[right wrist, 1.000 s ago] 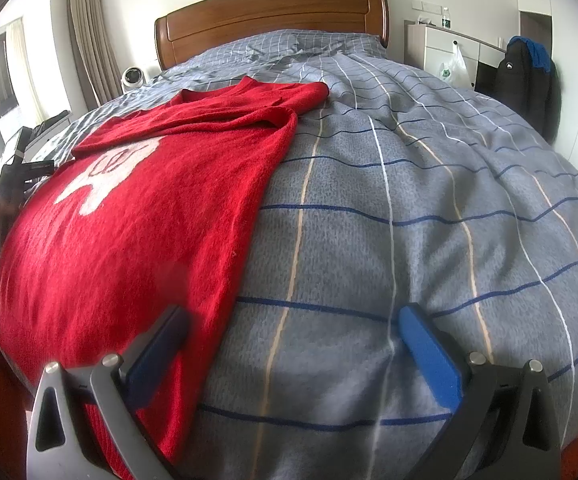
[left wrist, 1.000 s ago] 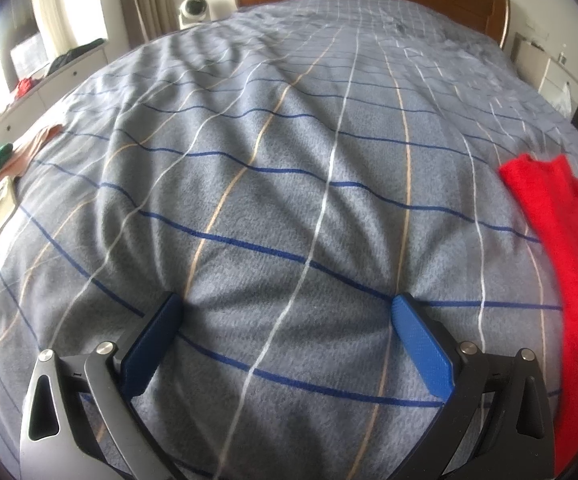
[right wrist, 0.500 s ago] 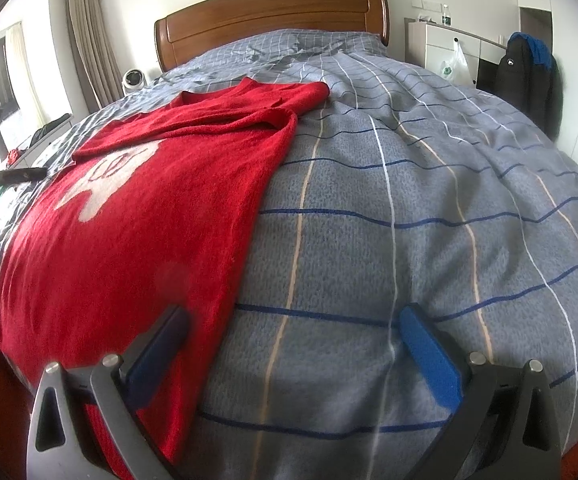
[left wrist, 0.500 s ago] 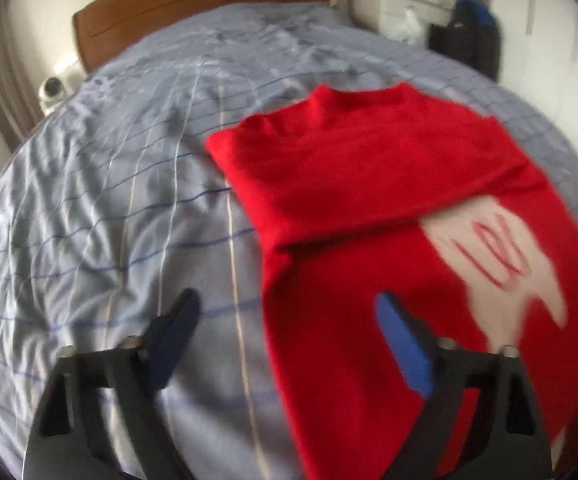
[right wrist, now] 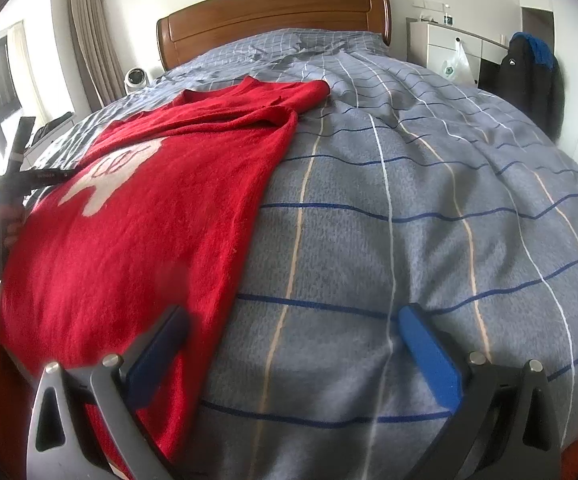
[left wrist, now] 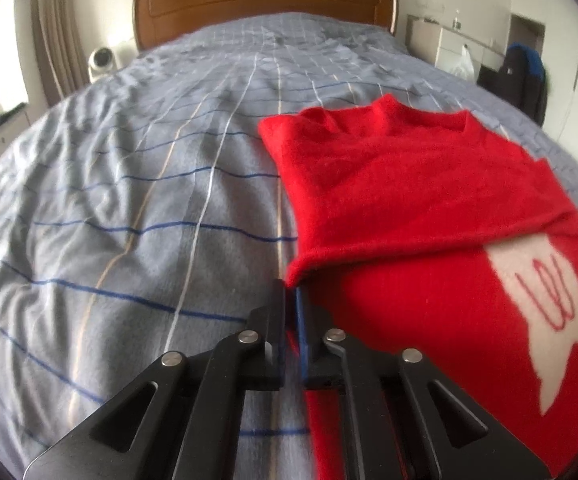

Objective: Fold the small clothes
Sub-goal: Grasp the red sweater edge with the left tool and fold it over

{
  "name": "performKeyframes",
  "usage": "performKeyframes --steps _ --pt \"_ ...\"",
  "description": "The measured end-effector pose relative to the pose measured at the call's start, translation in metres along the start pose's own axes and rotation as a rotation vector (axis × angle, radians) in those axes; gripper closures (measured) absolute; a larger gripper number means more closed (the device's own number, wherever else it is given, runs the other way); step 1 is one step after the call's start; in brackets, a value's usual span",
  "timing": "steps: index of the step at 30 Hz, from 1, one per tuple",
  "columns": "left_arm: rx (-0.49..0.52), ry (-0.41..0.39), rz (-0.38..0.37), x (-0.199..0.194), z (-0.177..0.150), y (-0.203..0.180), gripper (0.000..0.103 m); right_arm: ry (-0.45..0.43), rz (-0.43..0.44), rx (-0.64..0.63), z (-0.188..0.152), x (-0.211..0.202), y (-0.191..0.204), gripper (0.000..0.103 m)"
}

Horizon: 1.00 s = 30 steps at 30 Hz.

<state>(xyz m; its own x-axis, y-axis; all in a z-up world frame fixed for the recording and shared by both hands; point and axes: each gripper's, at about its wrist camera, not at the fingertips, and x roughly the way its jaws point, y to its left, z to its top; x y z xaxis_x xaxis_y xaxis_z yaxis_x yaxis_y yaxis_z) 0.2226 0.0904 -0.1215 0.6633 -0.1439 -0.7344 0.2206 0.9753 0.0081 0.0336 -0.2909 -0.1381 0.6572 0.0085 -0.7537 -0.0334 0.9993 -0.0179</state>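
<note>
A red sweater [left wrist: 429, 208] with a white motif lies flat on the grey plaid bed [left wrist: 129, 208], its sleeves folded across the chest. My left gripper [left wrist: 293, 300] is shut at the sweater's left edge, where the folded sleeve's cuff ends; red fabric shows between the pads. In the right wrist view the sweater [right wrist: 149, 220] lies at left. My right gripper [right wrist: 289, 340] is open and low over the bed, its left finger [right wrist: 161, 344] over the sweater's lower right edge, holding nothing. The left gripper [right wrist: 49, 176] shows there at far left, in a hand.
A wooden headboard [right wrist: 273, 12] stands at the far end. A small white fan [right wrist: 133, 78] sits left of the bed. A white cabinet [right wrist: 449, 48] and a dark jacket [right wrist: 529, 68] stand at the right. The bed's near edge lies just below my right gripper.
My left gripper swung right from the bare bedcover to the sweater's left edge and closed there. My right gripper has stayed open and still.
</note>
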Motion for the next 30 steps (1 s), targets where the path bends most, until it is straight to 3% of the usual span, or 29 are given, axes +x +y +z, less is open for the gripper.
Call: performKeyframes --steps 2,4,6,12,14,15,16,18,20,25,30 --pt "0.018 0.016 -0.017 -0.004 -0.001 0.0 0.09 0.0 -0.001 0.003 0.001 0.0 0.0 0.0" --pt "0.023 0.026 -0.042 -0.016 -0.001 0.003 0.071 -0.001 -0.002 0.005 0.0 0.0 0.0 0.0" --pt "0.011 -0.006 -0.072 -0.032 0.004 0.007 0.065 -0.002 -0.001 0.005 0.0 0.0 0.0 0.0" --pt "0.038 -0.065 -0.142 -0.034 0.048 -0.015 0.064 -0.002 -0.003 0.002 0.001 0.001 0.001 0.0" --pt "0.045 -0.013 -0.132 -0.009 0.051 -0.021 0.075 -0.002 -0.005 0.006 0.002 0.002 0.001 0.0" --pt "0.036 0.047 -0.089 0.008 0.046 -0.02 0.097 -0.002 -0.005 0.008 0.002 0.002 0.001 0.0" --pt "0.019 0.103 -0.061 0.024 0.037 -0.014 0.097 -0.002 -0.005 0.009 0.002 0.001 0.001 0.0" --pt "-0.019 0.062 -0.071 0.028 0.026 -0.001 0.092 -0.003 -0.002 0.008 0.001 0.001 0.001 0.0" --pt "-0.064 0.07 -0.094 0.027 0.026 0.006 0.09 -0.003 -0.001 0.002 0.0 0.0 0.001 0.0" --pt "-0.09 0.064 -0.088 0.015 0.021 0.017 0.072 0.002 0.006 -0.005 0.001 0.001 0.0 0.0" --pt "-0.085 0.085 -0.038 -0.02 -0.007 0.033 0.073 0.005 0.01 -0.001 0.002 0.001 -0.002 0.0"
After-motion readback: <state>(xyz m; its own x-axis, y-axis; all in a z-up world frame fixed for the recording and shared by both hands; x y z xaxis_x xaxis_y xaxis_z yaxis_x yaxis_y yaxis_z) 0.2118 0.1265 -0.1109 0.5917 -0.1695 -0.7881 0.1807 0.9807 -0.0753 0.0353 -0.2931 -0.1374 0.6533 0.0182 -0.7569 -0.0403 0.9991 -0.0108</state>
